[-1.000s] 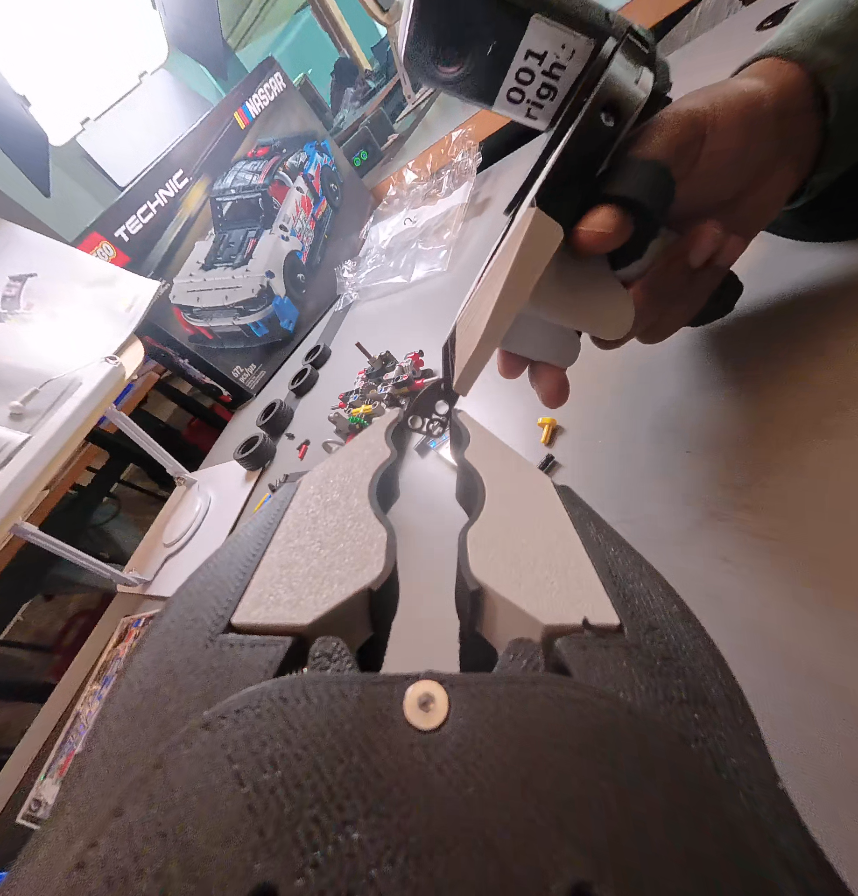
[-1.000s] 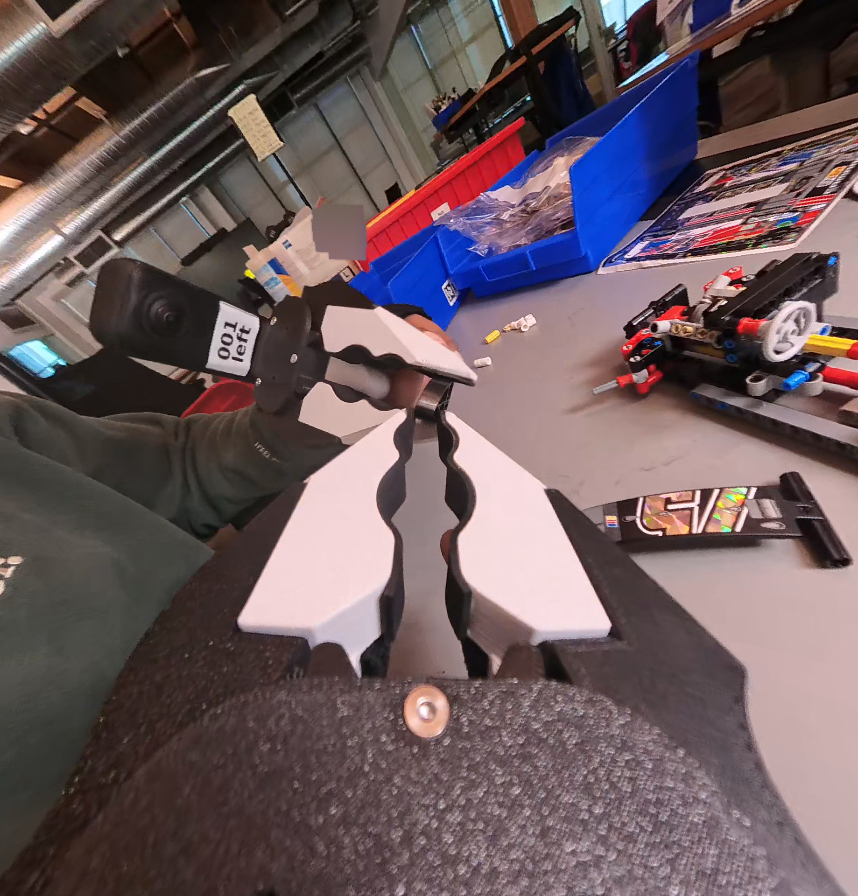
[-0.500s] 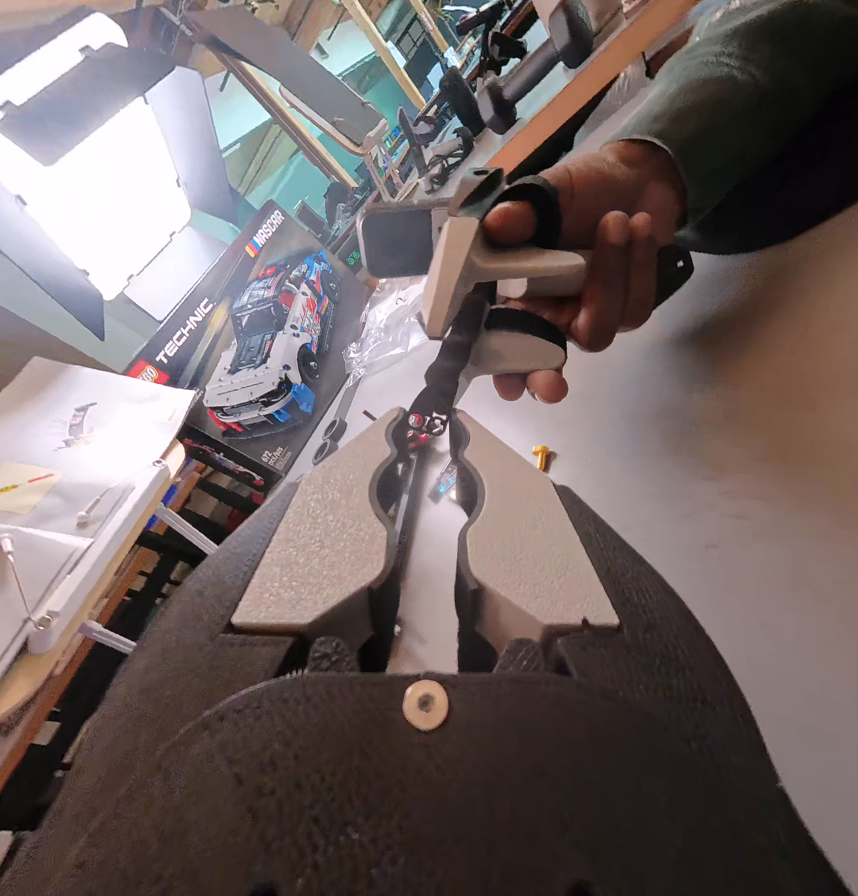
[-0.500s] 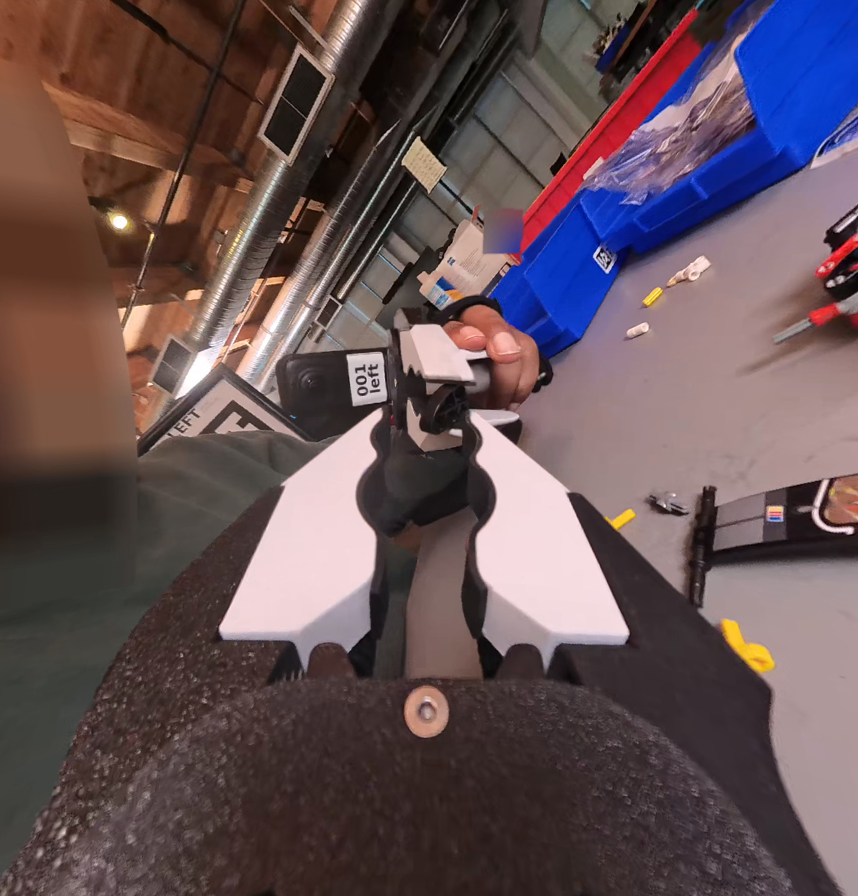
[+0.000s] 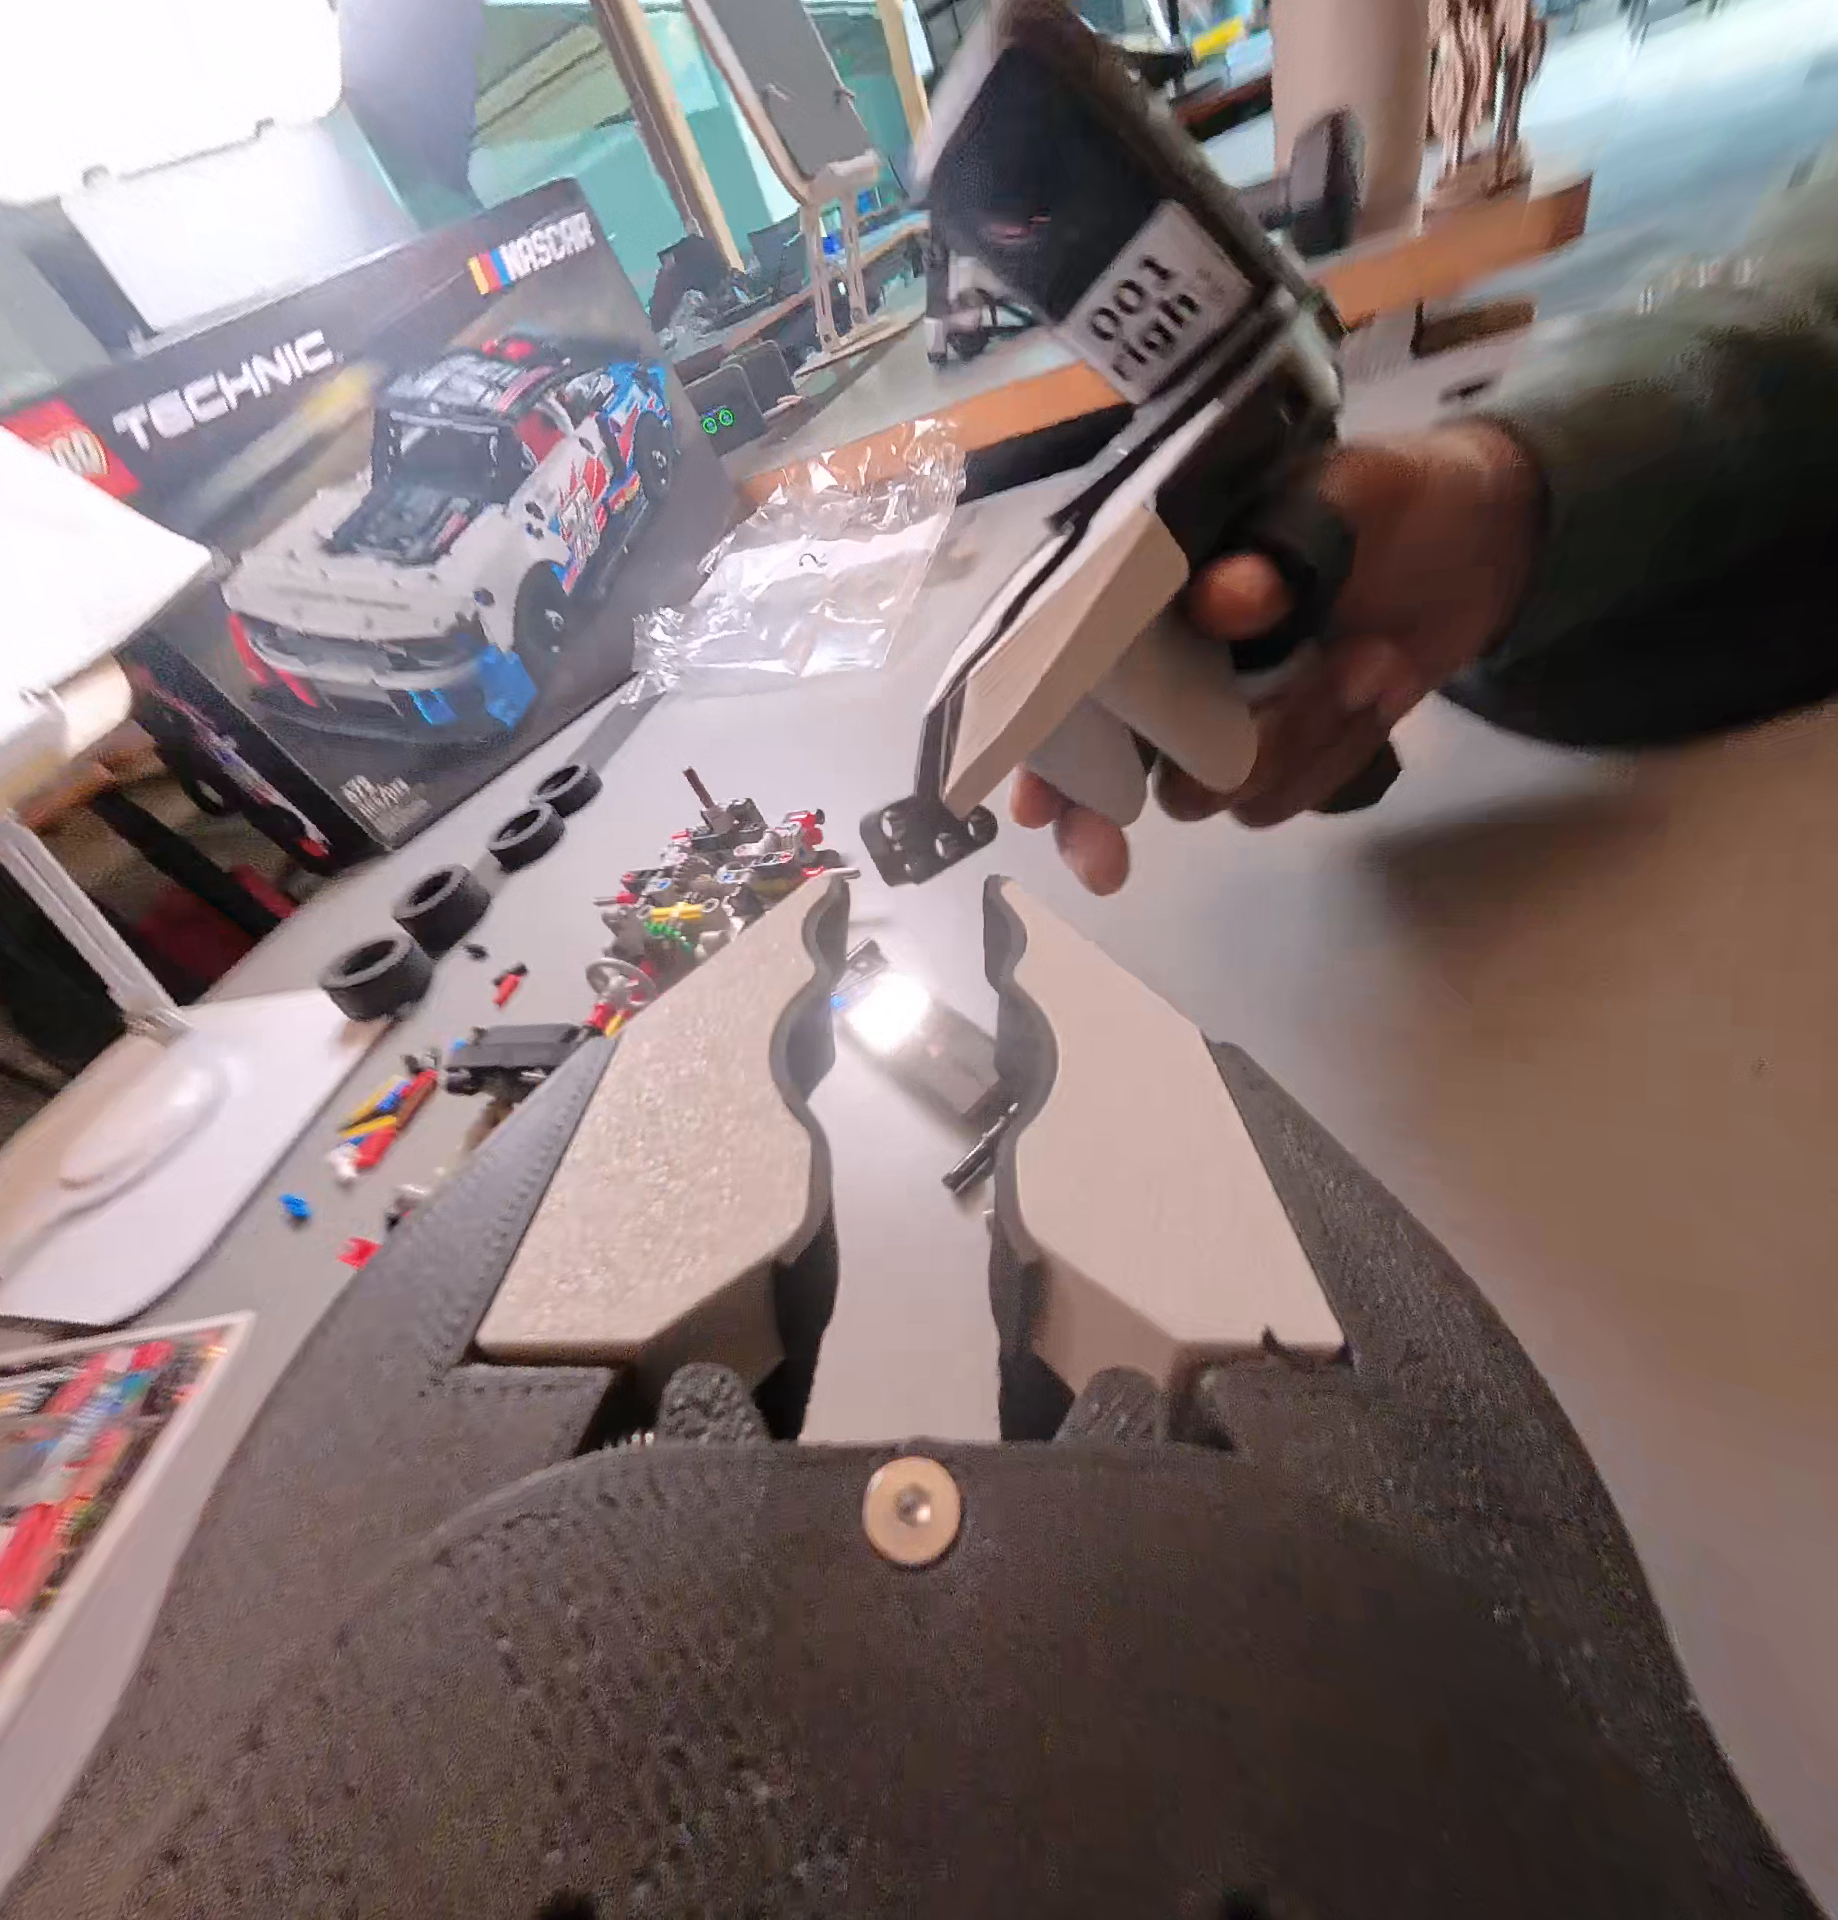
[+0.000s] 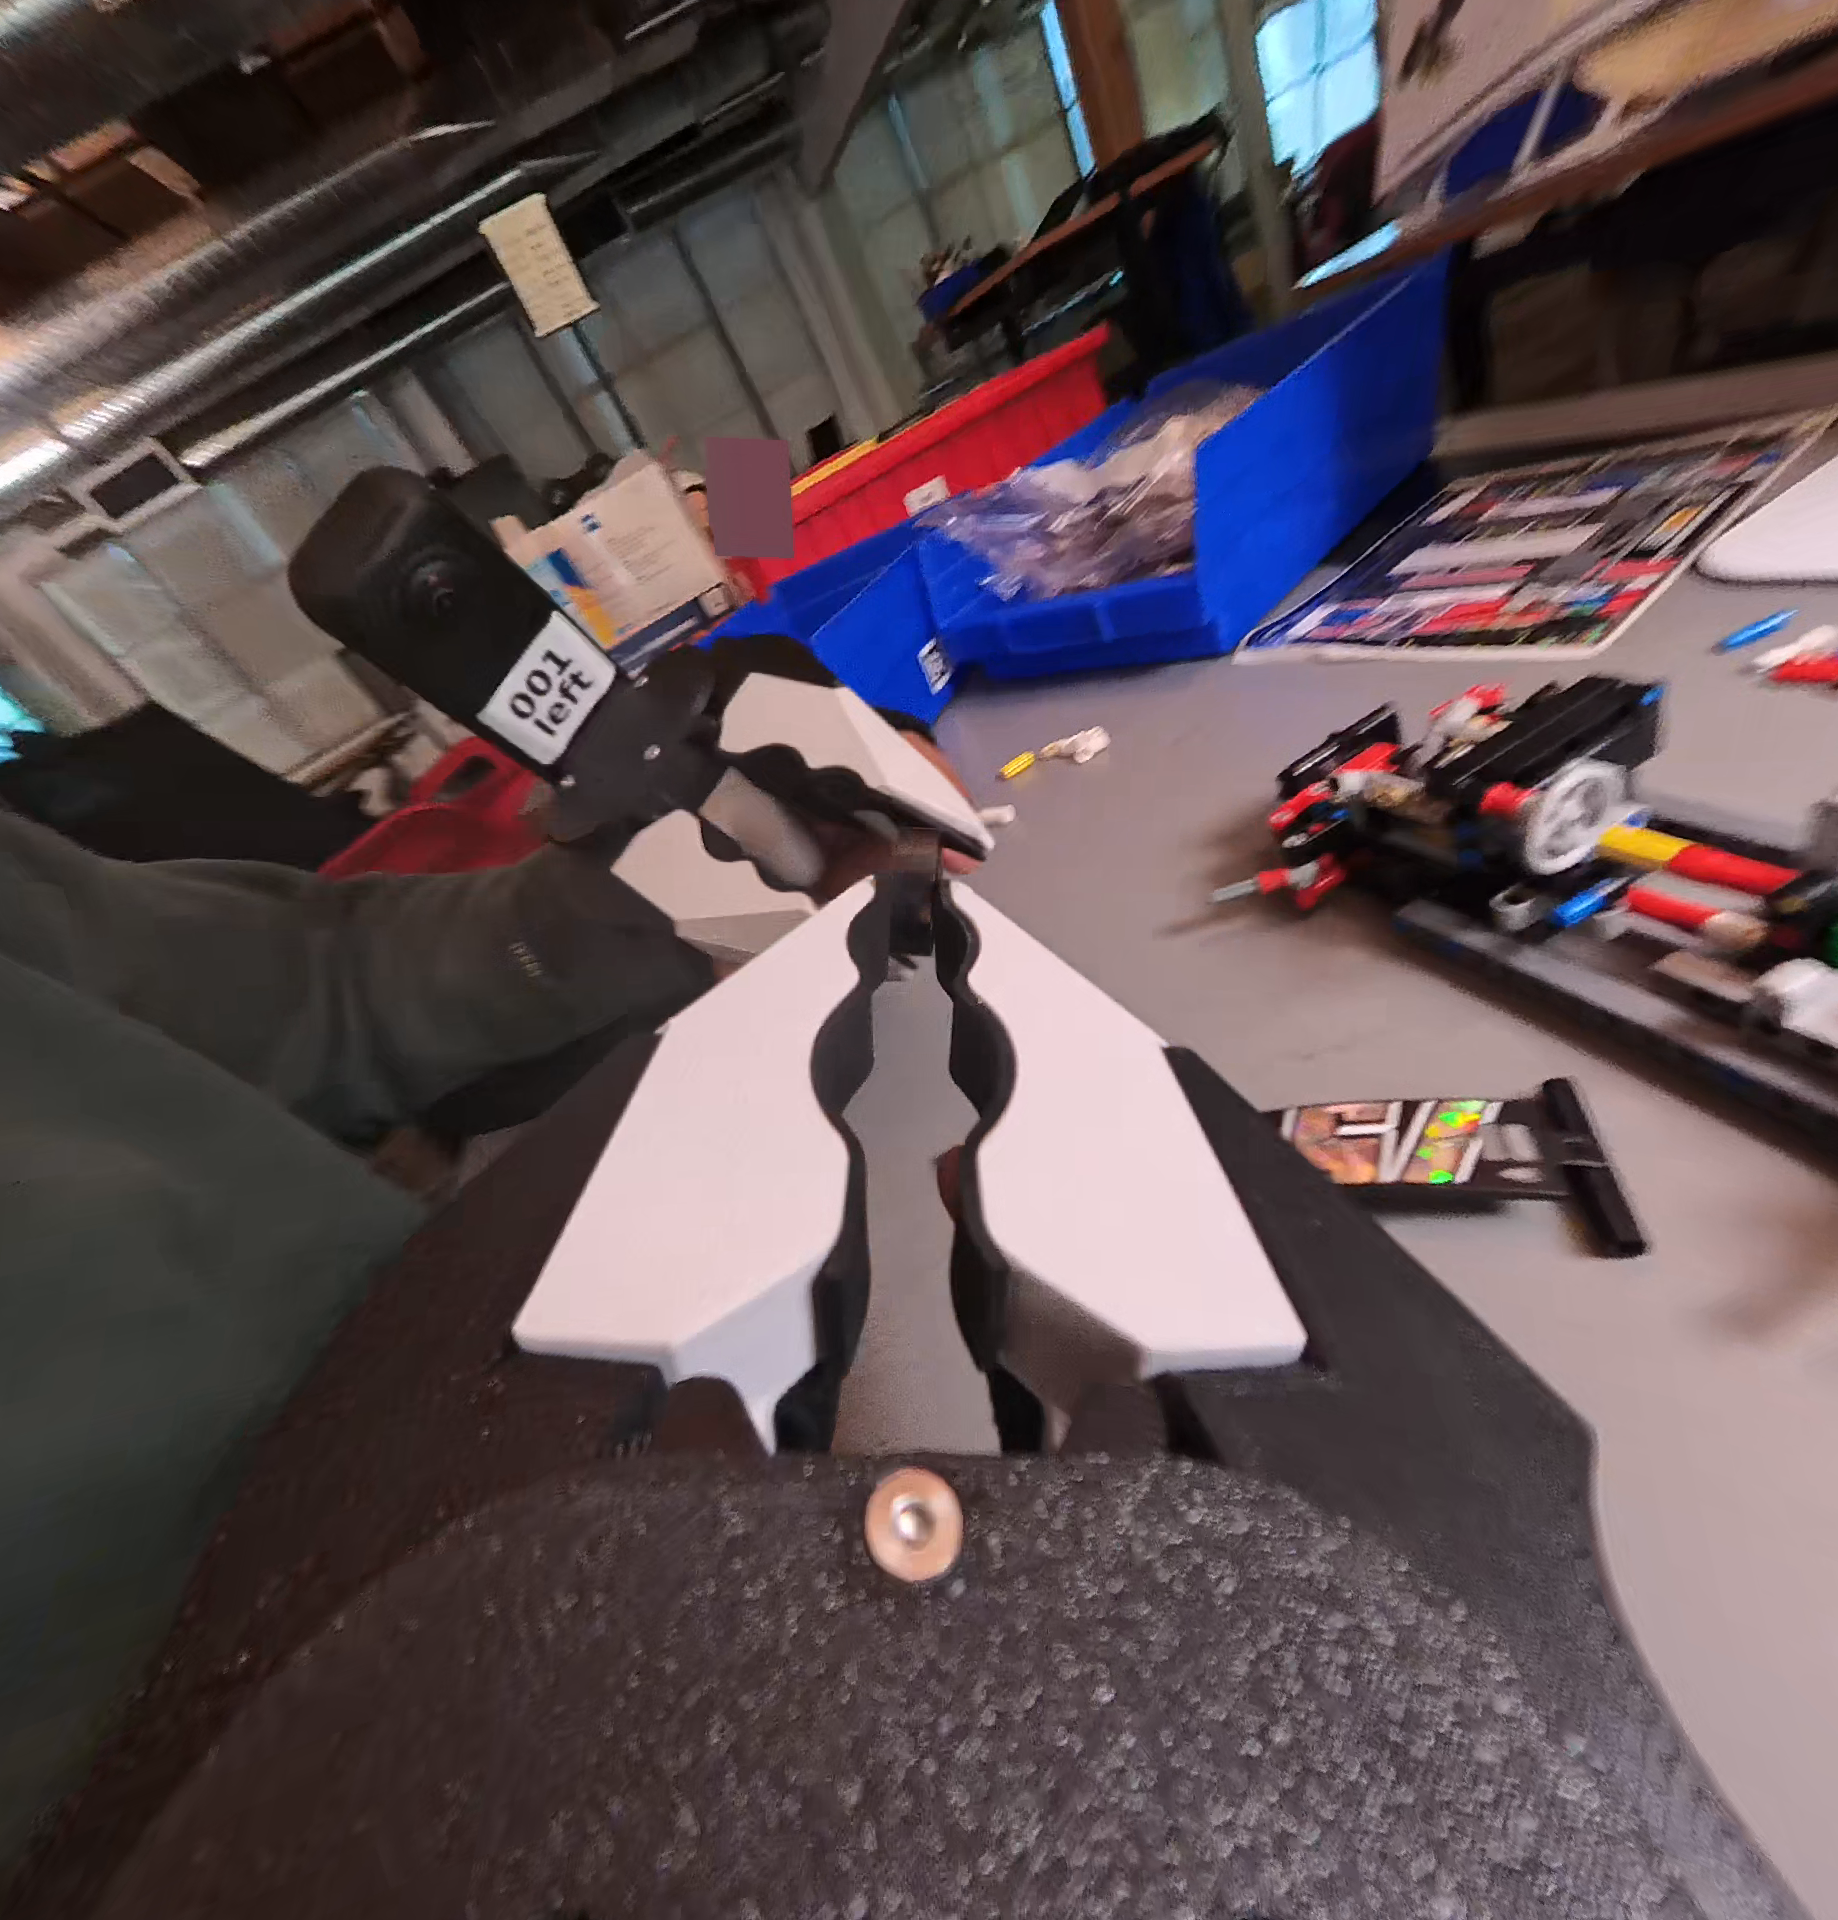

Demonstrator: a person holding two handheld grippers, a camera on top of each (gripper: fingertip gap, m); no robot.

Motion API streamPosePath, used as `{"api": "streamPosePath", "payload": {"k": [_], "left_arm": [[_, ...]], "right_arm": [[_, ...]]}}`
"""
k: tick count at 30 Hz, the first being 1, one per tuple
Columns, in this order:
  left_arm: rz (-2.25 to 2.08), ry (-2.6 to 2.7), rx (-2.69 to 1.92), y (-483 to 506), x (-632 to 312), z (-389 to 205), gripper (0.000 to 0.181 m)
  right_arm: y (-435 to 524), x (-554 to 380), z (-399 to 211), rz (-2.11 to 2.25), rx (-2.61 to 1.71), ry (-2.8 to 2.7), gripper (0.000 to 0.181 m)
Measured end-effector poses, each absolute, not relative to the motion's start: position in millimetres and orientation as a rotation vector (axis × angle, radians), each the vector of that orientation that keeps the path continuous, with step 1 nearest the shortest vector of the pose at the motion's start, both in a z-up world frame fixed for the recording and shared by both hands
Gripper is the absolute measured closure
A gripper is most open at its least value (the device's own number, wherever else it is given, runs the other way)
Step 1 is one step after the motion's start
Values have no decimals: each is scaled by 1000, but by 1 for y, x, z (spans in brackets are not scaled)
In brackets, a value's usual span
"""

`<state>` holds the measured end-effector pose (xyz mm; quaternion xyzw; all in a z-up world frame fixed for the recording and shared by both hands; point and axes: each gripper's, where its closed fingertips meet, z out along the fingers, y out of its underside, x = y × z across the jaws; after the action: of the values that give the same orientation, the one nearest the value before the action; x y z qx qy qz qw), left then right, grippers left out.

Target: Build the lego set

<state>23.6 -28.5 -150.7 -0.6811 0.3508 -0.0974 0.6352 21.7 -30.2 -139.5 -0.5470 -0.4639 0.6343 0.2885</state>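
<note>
Right tool (image 6: 902, 914) clamped on small black holed lego beam (image 5: 927, 840), lifted for fitting; left tool (image 5: 915, 914) apart, empty.

A blown-out lamp (image 5: 156, 94) glares at upper left, a bright reflection sits on the grey worktop (image 5: 1517, 1091), and motion blur plus wide-angle bending smear both views' edges.

In the left wrist view, a bench (image 5: 1517, 1091) carries a half-built model (image 5: 723, 883) ahead of the left gripper (image 5: 915, 904). 4 tyres (image 5: 442, 909) line up left of the model, before an upright set box (image 5: 375, 499). A panel piece (image 5: 920, 1039) lies between the jaws' tips. A plastic bag (image 5: 811, 592) lies behind the model.
</note>
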Motion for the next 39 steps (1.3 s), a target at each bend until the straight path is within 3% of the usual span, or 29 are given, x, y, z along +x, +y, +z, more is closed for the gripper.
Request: {"api": "streamPosePath", "payload": {"k": [7,15,19,24,29,32,39], "left_arm": [[-53,752,-1563,-19,25,-146,147],[79,786,-1576,-15,22,-150,158],[-149,790,-1524,-27,27,-139,158],[-595,809,-1381,-56,37,-118,158],[-693,897,-1323,-74,54,-117,158],[-683,925,-1331,-75,59,-121,158],[-475,896,-1452,-54,42,-135,155]], "right_arm": [[-22,16,-133,1487,-1448,-1120,177],[-23,12,-147,1381,-1513,-1128,177],[-34,14,-135,1581,-1473,-1163,174],[-57,26,-129,2055,-1535,-1253,152],[-80,36,-120,2446,-1545,-1258,151],[-85,37,-120,2510,-1555,-1245,166],[-59,25,-134,2245,-1635,-1157,167]]}}
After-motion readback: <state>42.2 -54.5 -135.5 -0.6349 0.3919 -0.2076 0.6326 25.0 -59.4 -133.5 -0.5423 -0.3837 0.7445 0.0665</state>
